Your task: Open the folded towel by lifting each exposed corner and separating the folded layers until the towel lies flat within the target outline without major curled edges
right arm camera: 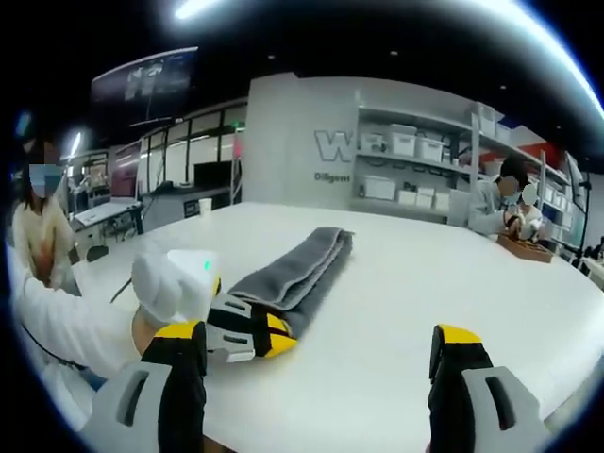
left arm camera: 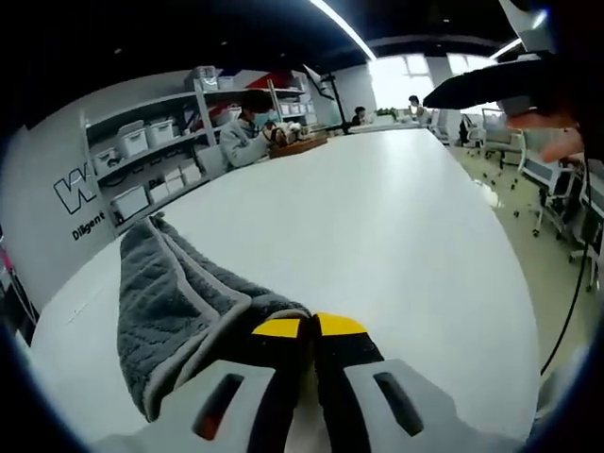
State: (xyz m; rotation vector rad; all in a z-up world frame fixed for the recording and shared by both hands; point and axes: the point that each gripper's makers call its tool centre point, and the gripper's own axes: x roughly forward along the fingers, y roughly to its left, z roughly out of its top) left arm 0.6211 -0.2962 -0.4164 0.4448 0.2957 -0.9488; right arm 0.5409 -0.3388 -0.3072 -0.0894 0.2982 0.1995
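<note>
Office w/ storage shelves (left arm camera: 151,156) behind a big white table (left arm camera: 396,245). Folded grey terry towel (right arm camera: 297,264) lies lengthwise on the table, near one end. My left gripper (left arm camera: 311,330), yellow-tipped, has its jaws pressed together on the towel's near corner at the table's edge; right gripper view confirms it, w/ a white-gloved hand (right arm camera: 170,283) holding it. My right gripper (right arm camera: 321,354) has jaws wide apart, nothing between, off to the towel's side. Seated person (left arm camera: 245,132) at far table edge.
</note>
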